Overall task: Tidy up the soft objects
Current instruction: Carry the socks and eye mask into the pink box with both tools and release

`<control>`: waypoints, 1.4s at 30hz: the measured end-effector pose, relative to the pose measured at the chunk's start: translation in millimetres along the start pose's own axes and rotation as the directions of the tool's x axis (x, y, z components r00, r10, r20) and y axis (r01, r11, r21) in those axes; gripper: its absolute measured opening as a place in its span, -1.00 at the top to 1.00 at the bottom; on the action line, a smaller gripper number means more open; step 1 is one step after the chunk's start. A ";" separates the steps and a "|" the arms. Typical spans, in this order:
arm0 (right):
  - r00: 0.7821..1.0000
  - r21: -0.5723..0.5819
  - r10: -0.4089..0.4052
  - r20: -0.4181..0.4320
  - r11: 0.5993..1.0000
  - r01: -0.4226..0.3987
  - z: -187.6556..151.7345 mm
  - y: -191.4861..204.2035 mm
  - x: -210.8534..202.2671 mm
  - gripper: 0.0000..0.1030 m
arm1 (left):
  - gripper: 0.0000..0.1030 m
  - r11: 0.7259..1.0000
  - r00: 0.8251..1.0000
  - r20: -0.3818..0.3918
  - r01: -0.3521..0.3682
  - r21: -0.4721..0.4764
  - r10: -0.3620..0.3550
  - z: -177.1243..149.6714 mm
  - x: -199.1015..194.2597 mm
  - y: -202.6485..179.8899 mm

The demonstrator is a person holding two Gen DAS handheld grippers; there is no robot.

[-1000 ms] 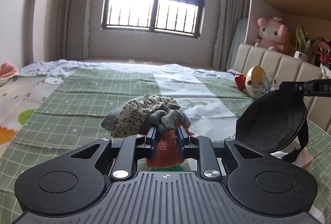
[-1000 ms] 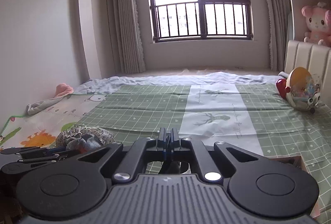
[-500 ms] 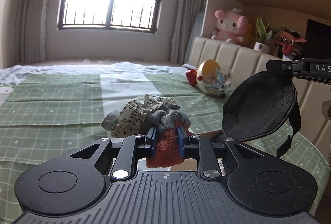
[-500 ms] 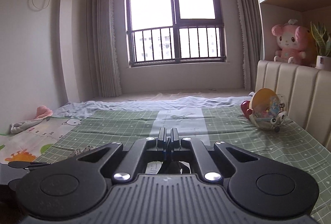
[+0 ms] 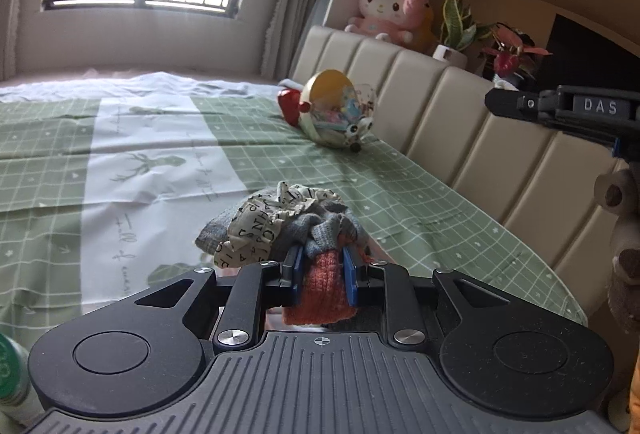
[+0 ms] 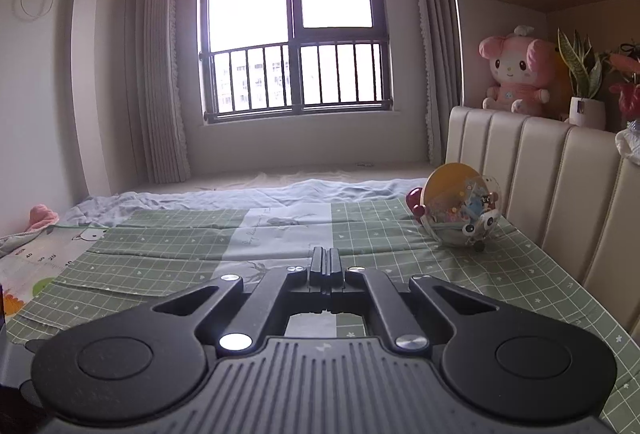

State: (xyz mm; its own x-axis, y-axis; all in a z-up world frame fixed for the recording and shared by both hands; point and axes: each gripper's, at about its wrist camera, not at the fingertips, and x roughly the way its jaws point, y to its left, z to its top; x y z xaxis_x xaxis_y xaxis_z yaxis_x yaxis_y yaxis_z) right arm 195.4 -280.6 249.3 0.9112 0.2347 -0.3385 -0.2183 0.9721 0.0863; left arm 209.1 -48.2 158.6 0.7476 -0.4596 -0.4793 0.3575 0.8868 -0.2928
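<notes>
My left gripper [image 5: 320, 254] is shut on a bundle of soft cloth items [image 5: 280, 226]: an orange knit piece between the blue pads, grey knit and a letter-printed beige fabric bunched ahead of it. I hold the bundle above the green checked bedspread [image 5: 420, 201]. My right gripper [image 6: 327, 260] is shut with nothing visible between its fingers, held over the bed. It also shows from the side at the right edge of the left wrist view [image 5: 560, 109].
A round yellow and clear toy bag [image 5: 336, 109] lies by the padded beige headboard [image 5: 460, 121]. A pink plush [image 5: 390, 9] and potted plants [image 5: 456, 29] stand on the ledge. A brown plush [image 5: 624, 234] is at the right edge. A green-labelled bottle [image 5: 10, 370] is at lower left.
My left gripper has swung right toward the headboard with the bundle. The black round pouch that hung from my right gripper is gone from view. My right gripper has risen and tilted up.
</notes>
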 end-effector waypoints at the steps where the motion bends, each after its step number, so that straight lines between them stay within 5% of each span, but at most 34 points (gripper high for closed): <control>1: 1.000 0.002 -0.002 -0.012 1.000 0.002 -4.7 -4.5 1.5 0.99 | 0.54 0.999 0.999 -0.012 0.037 -0.017 -0.037 1.1 9.5 0.2; 4: 0.999 -0.015 -0.010 -0.047 1.000 0.009 -19.8 -13.6 4.2 0.99 | 0.45 0.972 0.982 -0.017 0.183 -0.145 -0.188 4.9 43.6 9.8; 6: 0.998 -0.025 0.000 -0.070 1.000 -0.002 -29.1 -18.7 3.6 0.98 | 0.25 0.961 0.974 -0.080 0.195 -0.196 -0.214 2.0 74.5 14.5; 9: 0.990 -0.006 0.044 -0.133 0.999 -0.045 -47.3 -28.8 4.4 0.83 | 0.24 1.000 0.964 -0.267 -0.004 -0.010 0.001 -16.5 119.4 -0.3; 11: 0.979 -0.011 0.054 -0.194 0.998 -0.057 -68.5 -33.1 9.2 0.44 | 0.24 0.991 0.962 -0.257 -0.065 0.115 0.093 -29.4 126.0 -9.5; 13: 0.969 -0.055 0.016 -0.248 0.998 -0.031 -94.2 -34.7 17.3 0.37 | 0.24 0.992 0.974 -0.207 -0.071 0.103 0.091 -32.1 118.5 -8.1; 16: 0.947 -0.056 -0.020 -0.320 0.998 0.002 -125.1 -43.1 32.4 0.37 | 0.24 0.999 0.991 -0.131 -0.036 0.003 0.036 -23.8 95.7 -0.2; 22: 0.920 0.043 0.015 -0.392 0.999 0.002 -152.8 -54.6 58.5 0.38 | 0.24 0.999 0.995 -0.095 -0.020 0.029 0.022 -25.3 65.6 -11.5; 26: 0.912 -0.012 -0.017 -0.410 1.000 0.013 -155.5 -36.2 67.2 0.87 | 0.24 0.999 0.991 -0.131 -0.024 0.047 0.030 -43.2 65.8 -16.5; 31: 0.889 0.046 0.063 -0.454 0.998 -0.047 -149.3 -22.7 85.4 0.91 | 0.24 0.997 0.989 -0.140 -0.025 0.079 0.036 -57.9 66.8 -21.7; 36: 0.892 0.111 0.097 -0.441 0.992 -0.053 -139.9 -23.1 103.9 0.91 | 0.24 0.996 0.986 -0.162 -0.017 0.091 0.032 -60.1 66.4 -29.0; 42: 0.924 0.115 0.077 -0.376 0.993 -0.036 -130.9 -44.2 74.6 0.84 | 0.24 0.989 0.974 -0.227 0.061 0.137 -0.028 -67.0 73.0 -54.9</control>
State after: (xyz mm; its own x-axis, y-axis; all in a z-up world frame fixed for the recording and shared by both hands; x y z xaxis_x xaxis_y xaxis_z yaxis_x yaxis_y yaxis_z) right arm 227.3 -305.4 97.6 0.6936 0.2934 -0.6580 -0.2093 0.9560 0.2057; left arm 206.5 -133.7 84.3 0.5908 -0.4832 -0.6461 0.4756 0.8555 -0.2048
